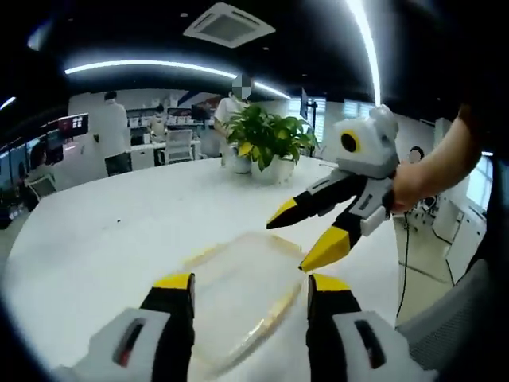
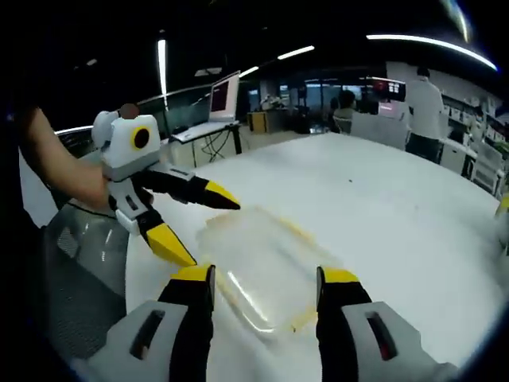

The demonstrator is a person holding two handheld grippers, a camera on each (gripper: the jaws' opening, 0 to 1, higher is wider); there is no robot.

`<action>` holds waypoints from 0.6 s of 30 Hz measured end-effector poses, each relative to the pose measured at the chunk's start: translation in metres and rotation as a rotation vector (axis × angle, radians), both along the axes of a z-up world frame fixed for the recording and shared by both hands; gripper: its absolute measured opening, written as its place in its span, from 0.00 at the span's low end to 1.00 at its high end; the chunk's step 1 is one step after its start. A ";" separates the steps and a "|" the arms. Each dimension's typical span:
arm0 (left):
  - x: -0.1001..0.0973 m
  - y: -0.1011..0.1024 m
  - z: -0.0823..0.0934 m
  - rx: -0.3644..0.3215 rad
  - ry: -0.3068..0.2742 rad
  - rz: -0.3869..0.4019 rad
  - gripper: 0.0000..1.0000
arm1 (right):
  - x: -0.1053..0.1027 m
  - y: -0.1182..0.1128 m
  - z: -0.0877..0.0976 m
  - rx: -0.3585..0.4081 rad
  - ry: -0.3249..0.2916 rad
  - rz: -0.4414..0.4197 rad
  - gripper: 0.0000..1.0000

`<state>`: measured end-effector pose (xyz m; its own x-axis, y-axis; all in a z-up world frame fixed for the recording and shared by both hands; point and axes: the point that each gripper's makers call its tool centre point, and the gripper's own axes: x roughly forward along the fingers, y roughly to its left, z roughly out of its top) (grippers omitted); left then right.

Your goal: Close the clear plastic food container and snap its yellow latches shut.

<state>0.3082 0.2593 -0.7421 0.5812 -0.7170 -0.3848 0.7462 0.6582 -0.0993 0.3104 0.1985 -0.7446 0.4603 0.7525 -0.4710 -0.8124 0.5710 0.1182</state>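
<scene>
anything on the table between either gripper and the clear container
Nothing visible. The left gripper and right gripper both hover open right over the clear container, which lies on the bare white table. The potted plant stands far behind it.

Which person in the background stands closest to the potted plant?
The person right behind the potted plant; the one in white stands far left, beside desks.

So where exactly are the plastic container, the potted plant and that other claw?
Container (image 1: pixel 242 274), left gripper view, middle of its clear lid.
Potted plant (image 1: pixel 270 139), left gripper view, its leaves.
Right claw (image 1: pixel 306 239), left gripper view, midway between its yellow tips.
</scene>
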 end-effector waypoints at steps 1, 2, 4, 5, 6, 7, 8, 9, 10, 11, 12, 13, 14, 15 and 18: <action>0.000 0.001 -0.001 0.008 -0.014 0.002 0.49 | -0.001 -0.001 0.000 0.006 0.000 -0.004 0.50; -0.001 0.001 -0.001 0.009 -0.015 0.003 0.49 | -0.003 -0.002 0.000 0.009 0.002 -0.008 0.50; -0.003 0.003 -0.002 -0.001 -0.009 0.014 0.49 | -0.007 -0.004 -0.004 0.006 0.006 -0.022 0.50; -0.003 0.004 -0.001 -0.003 -0.010 0.023 0.48 | -0.009 -0.005 -0.005 0.008 0.004 -0.024 0.49; -0.003 0.004 0.001 -0.008 -0.015 0.028 0.48 | -0.010 -0.006 -0.005 0.011 0.001 -0.034 0.49; -0.003 0.005 0.004 -0.018 -0.029 0.038 0.48 | -0.010 -0.007 -0.005 0.015 -0.003 -0.044 0.49; -0.002 0.006 0.005 -0.015 -0.035 0.048 0.48 | -0.011 -0.008 -0.004 0.022 -0.005 -0.054 0.49; -0.002 0.008 0.005 -0.010 -0.040 0.055 0.48 | -0.011 -0.009 -0.003 0.037 -0.019 -0.066 0.49; -0.001 0.010 0.005 -0.010 -0.039 0.066 0.48 | -0.011 -0.009 -0.001 0.047 -0.029 -0.071 0.49; -0.001 0.012 0.005 -0.012 -0.040 0.076 0.48 | -0.012 -0.009 -0.002 0.049 -0.033 -0.077 0.50; 0.000 0.016 0.004 -0.011 -0.041 0.094 0.49 | -0.013 -0.010 -0.004 0.048 -0.029 -0.082 0.50; 0.001 0.020 0.004 -0.011 -0.043 0.111 0.49 | -0.013 -0.011 -0.006 0.042 -0.026 -0.094 0.51; 0.001 0.023 0.005 -0.024 -0.052 0.124 0.49 | -0.014 -0.012 -0.007 0.042 -0.031 -0.097 0.51; 0.001 0.026 0.004 -0.019 -0.064 0.136 0.49 | -0.015 -0.013 -0.008 0.041 -0.031 -0.099 0.52; -0.001 0.034 -0.001 -0.010 -0.067 0.173 0.52 | -0.018 -0.019 -0.014 0.039 -0.020 -0.128 0.52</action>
<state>0.3073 0.2934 -0.7430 0.7203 -0.6075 -0.3348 0.6270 0.7767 -0.0604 0.2927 0.1791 -0.7589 0.5627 0.7045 -0.4325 -0.7356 0.6654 0.1270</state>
